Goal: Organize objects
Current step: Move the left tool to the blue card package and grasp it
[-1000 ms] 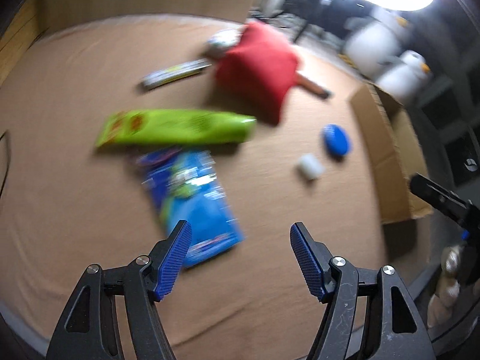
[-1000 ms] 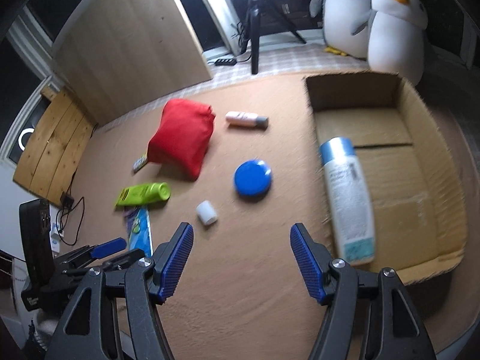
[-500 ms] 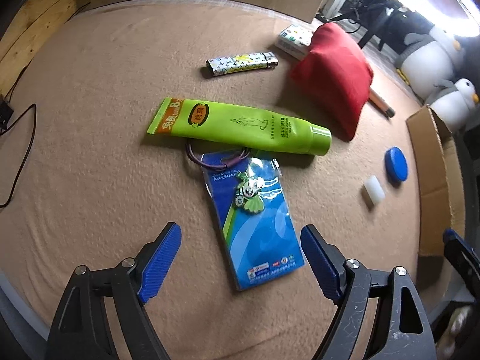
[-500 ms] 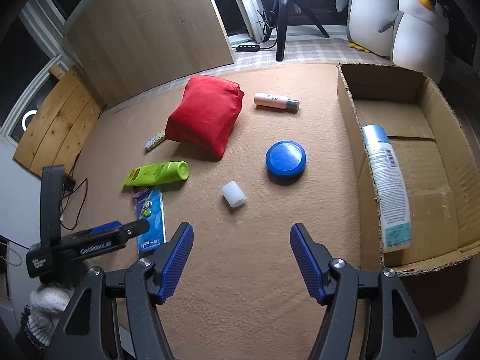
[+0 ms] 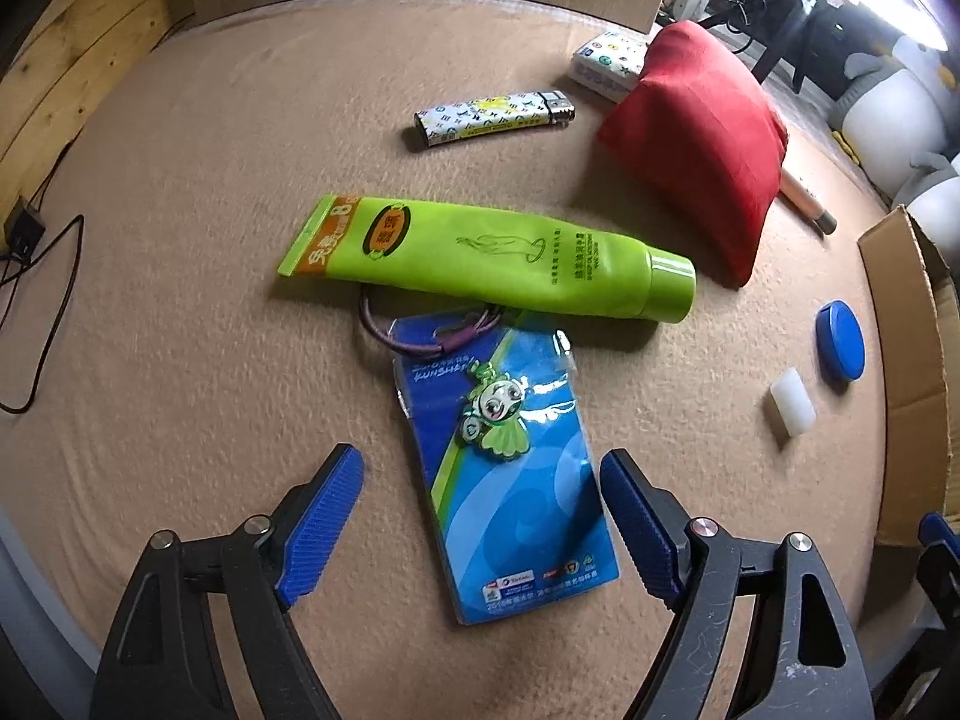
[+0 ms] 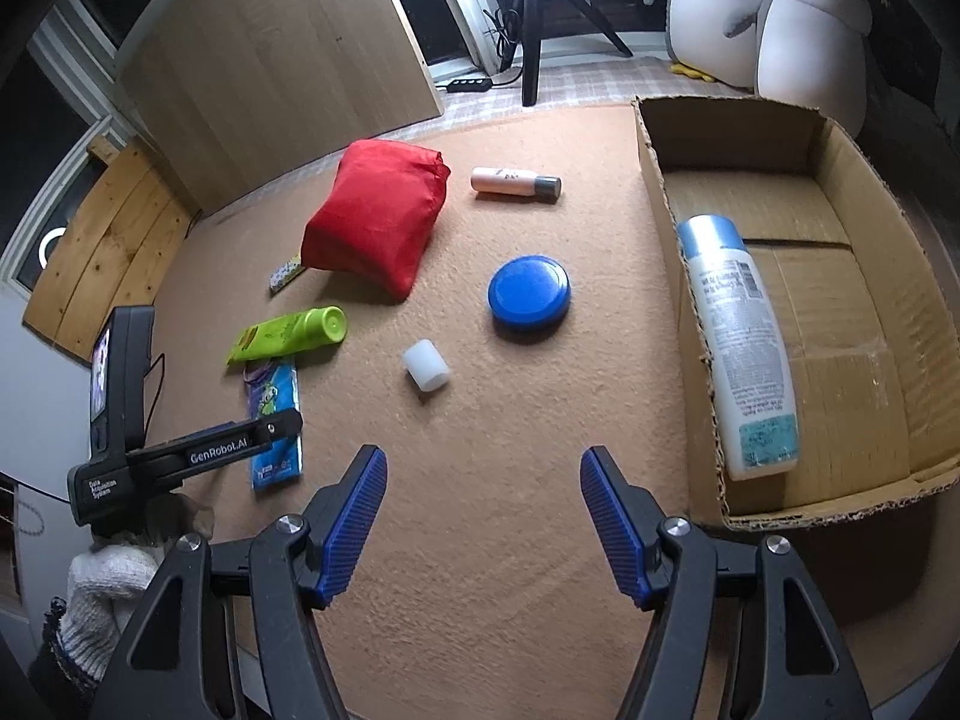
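The left gripper (image 5: 482, 501), spread and closing slightly, hovers astride the blue card packet (image 5: 510, 474), untouched between its fingers.

Brown mat (image 6: 510, 540) holds things. Cardboard box (image 6: 660, 192) at right edge, open top; white bottle with blue cap (image 6: 735, 354) lies flat inside, by box's left wall. Red bag (image 6: 375, 228) puffy, toward far edge. Pink tube (image 6: 515, 182) lies beside it. Blue round lid (image 6: 528, 292) and small white cap (image 6: 426, 365) mid mat, apart. Green tube (image 5: 492, 258) lies flat, touching top of blue card pack (image 5: 510, 480). Lighter (image 5: 492, 116) flat, beyond green tube.
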Action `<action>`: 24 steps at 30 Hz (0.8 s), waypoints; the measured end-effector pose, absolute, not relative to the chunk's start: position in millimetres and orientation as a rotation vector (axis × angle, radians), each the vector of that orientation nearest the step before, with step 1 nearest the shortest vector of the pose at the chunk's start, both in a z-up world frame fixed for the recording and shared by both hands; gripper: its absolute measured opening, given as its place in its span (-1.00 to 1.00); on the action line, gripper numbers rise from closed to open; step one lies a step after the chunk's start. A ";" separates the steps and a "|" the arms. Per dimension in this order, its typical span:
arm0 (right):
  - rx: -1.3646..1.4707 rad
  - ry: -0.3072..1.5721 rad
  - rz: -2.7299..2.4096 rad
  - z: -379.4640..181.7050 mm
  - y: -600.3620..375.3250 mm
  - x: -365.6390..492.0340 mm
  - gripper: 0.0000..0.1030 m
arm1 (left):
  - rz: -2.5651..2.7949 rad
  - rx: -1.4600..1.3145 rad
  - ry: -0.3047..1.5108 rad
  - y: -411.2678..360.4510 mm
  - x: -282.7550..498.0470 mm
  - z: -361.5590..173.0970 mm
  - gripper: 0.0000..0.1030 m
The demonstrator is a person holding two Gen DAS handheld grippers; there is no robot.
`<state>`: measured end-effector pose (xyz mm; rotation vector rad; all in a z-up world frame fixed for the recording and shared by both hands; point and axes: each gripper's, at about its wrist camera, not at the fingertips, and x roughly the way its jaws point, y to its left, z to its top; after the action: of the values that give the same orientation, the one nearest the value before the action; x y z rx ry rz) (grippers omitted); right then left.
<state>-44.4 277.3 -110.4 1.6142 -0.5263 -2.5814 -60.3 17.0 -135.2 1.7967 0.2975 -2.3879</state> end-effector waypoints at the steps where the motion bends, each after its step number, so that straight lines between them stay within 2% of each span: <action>1: 1.615 -0.528 -2.580 -110.5 277.6 -44.1 0.23 | -2.391 1.786 0.290 16.7 -58.8 -134.3 0.51; 6: 1.609 -0.526 -2.586 -109.8 278.9 -40.5 0.23 | -2.409 1.772 0.285 13.1 -49.5 -130.1 0.16; 13: 1.620 -0.521 -2.584 -112.5 278.8 -37.4 0.23 | -2.449 1.789 0.349 6.0 -23.3 -125.8 0.09; 14: 1.621 -0.519 -2.583 -112.8 278.1 -37.5 0.23 | -2.450 1.792 0.354 4.7 -17.9 -124.5 -0.06; 18: 1.622 -0.503 -2.577 -112.6 273.4 -38.7 0.23 | -2.459 1.823 0.429 -2.6 -1.1 -122.1 -0.26; 22: 1.626 -0.489 -2.559 -115.1 266.7 -41.4 0.23 | -2.462 1.826 0.432 -3.5 6.7 -118.7 -0.26; 24: 1.629 -0.479 -2.525 -115.9 259.5 -46.6 0.23 | -2.465 1.830 0.447 -2.2 9.3 -116.4 -0.14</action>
<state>-46.6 259.5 -115.9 1.6294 -0.4793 -2.5255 9.3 -2.2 -116.4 1.8298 0.4469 -2.4647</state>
